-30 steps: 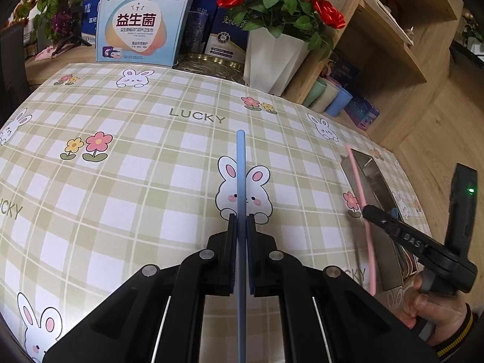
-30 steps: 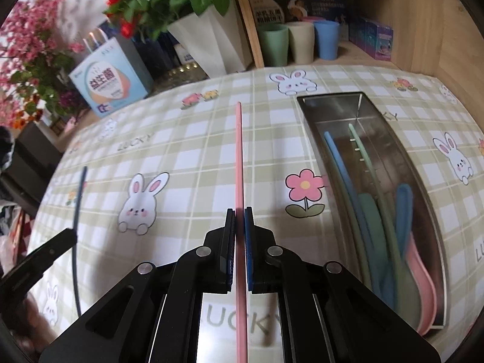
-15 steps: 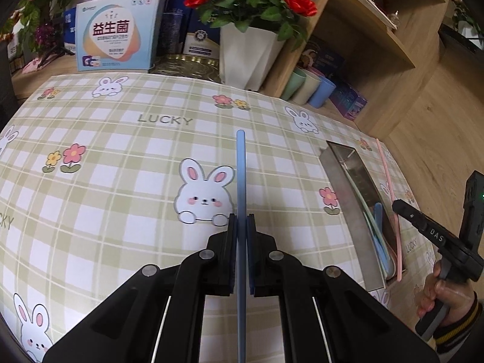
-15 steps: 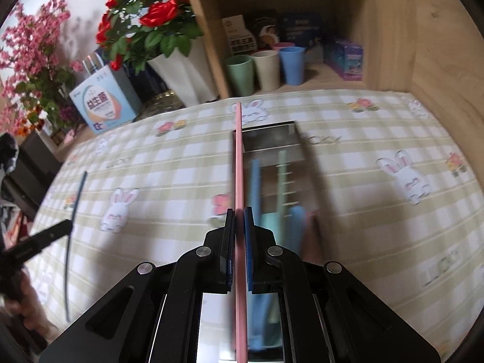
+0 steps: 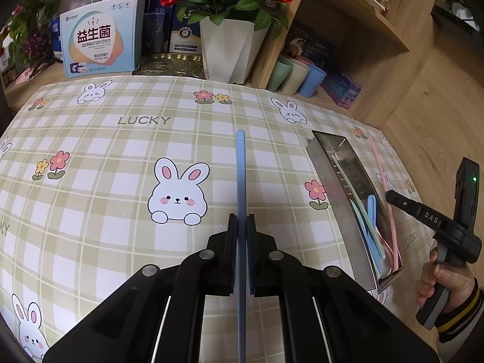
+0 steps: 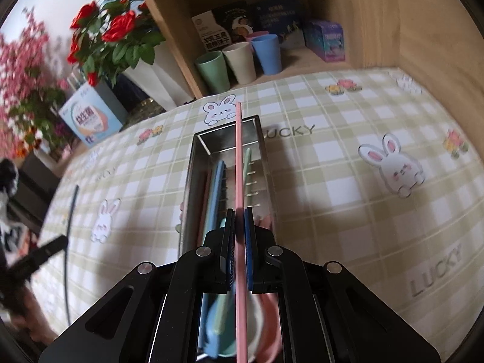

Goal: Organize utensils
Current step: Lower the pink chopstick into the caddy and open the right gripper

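Right gripper (image 6: 239,211) clamps the pink chopstick (image 6: 239,163) over the metal tray (image 6: 193,163); next, lower and release. Left gripper (image 5: 241,216) pinches the blue chopstick (image 5: 241,175).

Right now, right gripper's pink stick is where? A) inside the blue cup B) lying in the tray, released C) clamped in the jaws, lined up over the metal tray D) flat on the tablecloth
C: the right gripper is shut on the pink stick, which runs lengthwise above the metal tray.
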`<state>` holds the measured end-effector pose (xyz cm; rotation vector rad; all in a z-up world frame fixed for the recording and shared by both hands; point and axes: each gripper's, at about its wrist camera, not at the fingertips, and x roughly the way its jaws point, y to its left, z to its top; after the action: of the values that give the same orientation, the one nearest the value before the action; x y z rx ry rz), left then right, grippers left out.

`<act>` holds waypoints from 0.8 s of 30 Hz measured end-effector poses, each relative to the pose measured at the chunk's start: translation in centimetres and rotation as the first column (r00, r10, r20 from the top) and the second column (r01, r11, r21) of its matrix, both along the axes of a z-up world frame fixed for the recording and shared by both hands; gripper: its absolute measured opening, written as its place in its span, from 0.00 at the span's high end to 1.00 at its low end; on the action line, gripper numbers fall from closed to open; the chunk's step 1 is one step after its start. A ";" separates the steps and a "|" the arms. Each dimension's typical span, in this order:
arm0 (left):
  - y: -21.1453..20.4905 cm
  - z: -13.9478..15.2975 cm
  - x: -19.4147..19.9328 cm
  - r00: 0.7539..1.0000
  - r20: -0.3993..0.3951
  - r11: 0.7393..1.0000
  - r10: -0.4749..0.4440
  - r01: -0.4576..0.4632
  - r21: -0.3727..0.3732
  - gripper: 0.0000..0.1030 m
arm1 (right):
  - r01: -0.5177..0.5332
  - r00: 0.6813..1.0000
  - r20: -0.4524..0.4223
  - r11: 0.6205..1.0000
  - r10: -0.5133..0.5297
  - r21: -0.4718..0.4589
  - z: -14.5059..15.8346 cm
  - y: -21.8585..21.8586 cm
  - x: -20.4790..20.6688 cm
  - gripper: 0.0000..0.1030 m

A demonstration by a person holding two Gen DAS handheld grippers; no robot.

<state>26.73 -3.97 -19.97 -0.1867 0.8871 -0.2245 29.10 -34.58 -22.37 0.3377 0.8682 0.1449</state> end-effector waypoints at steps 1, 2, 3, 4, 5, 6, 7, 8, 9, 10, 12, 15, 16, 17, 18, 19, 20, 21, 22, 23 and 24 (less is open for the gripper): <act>-0.1 0.0 0.0 1.000 -0.001 1.000 -0.002 0.002 0.002 0.94 | 0.006 1.000 -0.009 1.000 -0.006 0.022 -0.3 0.0 0.2 0.95; -0.1 -0.1 0.0 1.000 -0.001 1.000 -0.004 0.004 0.003 0.94 | 0.010 1.000 -0.016 0.999 -0.010 0.037 -0.6 0.1 0.3 0.95; -0.2 0.0 0.0 1.000 -0.001 1.000 -0.005 0.005 0.003 0.94 | 0.014 1.000 -0.022 0.999 -0.013 0.047 -0.8 0.2 0.5 0.95; -0.1 0.0 0.0 1.000 0.000 1.000 -0.005 0.005 0.004 0.94 | 0.015 1.000 -0.026 0.999 -0.014 0.051 -0.9 0.4 0.6 0.95; -0.1 0.0 0.0 1.000 0.001 1.000 -0.003 0.003 0.004 0.94 | 0.016 0.999 -0.031 0.998 -0.014 0.054 -1.0 0.6 0.8 0.95; 0.0 0.0 0.0 1.000 0.001 1.000 -0.001 0.001 0.003 0.94 | 0.016 0.999 -0.035 0.998 -0.014 0.056 -1.1 0.8 0.9 0.95; 0.1 0.0 0.0 1.000 0.002 1.000 0.002 -0.002 0.002 0.94 | 0.017 0.999 -0.039 0.998 -0.014 0.057 -1.2 0.9 1.1 0.95; 0.2 0.0 0.0 1.000 0.001 1.000 0.004 -0.004 0.001 0.94 | 0.017 0.999 -0.043 0.998 -0.015 0.054 -1.3 1.1 1.3 0.95; 0.3 0.0 0.0 1.000 0.001 1.000 0.006 -0.006 0.000 0.94 | 0.017 0.999 -0.046 0.999 -0.014 0.051 -1.4 1.1 1.5 0.95; 0.3 0.0 0.1 1.000 0.001 1.000 0.007 -0.007 -0.001 0.94 | 0.017 0.999 -0.050 0.999 -0.015 0.046 -1.4 1.3 1.7 0.95; 0.4 -0.1 0.0 1.000 0.000 1.000 0.008 -0.008 -0.003 0.94 | 0.019 0.998 -0.059 0.999 -0.018 0.033 -1.6 1.5 1.9 0.95; 0.6 -0.1 0.0 1.000 0.000 1.000 0.009 -0.009 -0.006 0.94 | 0.029 0.997 -0.075 1.000 -0.028 0.012 -1.9 1.6 2.4 0.95; 0.7 -0.1 0.0 1.000 0.000 1.000 0.010 -0.010 -0.006 0.94 | 0.035 0.996 -0.082 0.999 -0.034 0.006 -2.1 1.7 2.5 0.95; 0.7 -0.1 0.0 1.000 0.001 1.000 0.011 -0.011 -0.007 0.94 | 0.038 0.996 -0.087 0.999 -0.038 0.002 -2.1 1.7 2.6 0.95; 0.7 0.0 0.0 1.000 0.001 1.000 0.012 -0.012 -0.008 0.94 | 0.041 0.995 -0.092 0.999 -0.041 -0.005 -2.2 1.7 2.6 0.94; 0.8 0.0 0.0 1.000 0.001 1.000 0.013 -0.013 -0.009 0.94 | 0.043 0.995 -0.094 0.999 -0.044 -0.013 -2.2 1.7 2.7 0.94; 0.8 0.0 0.0 1.000 0.001 1.000 0.014 -0.014 -0.009 0.94 | 0.044 0.994 -0.096 0.999 -0.046 -0.020 -2.2 1.7 2.7 0.94; 0.8 0.0 0.0 1.000 0.001 1.000 0.015 -0.015 -0.010 0.94 | 0.042 0.994 -0.098 0.999 -0.044 -0.025 -2.3 1.7 2.7 0.94; 0.8 0.0 0.0 1.000 0.001 1.000 0.015 -0.015 -0.010 0.94 | 0.040 0.994 -0.103 0.999 -0.044 -0.035 -2.2 1.8 2.7 0.94; 0.7 0.0 0.0 1.000 0.001 1.000 0.016 -0.016 -0.010 0.94 | 0.040 0.993 -0.105 0.998 -0.044 -0.042 -2.2 1.8 2.7 0.94; 0.7 0.0 0.0 1.000 0.001 1.000 0.015 -0.015 -0.009 0.94 | 0.037 0.993 -0.109 0.998 -0.042 -0.049 -2.1 1.9 2.7 0.94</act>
<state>26.70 -3.26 -19.94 -0.2015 0.8836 -0.2145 31.83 -32.68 -24.49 0.3205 0.9714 0.0698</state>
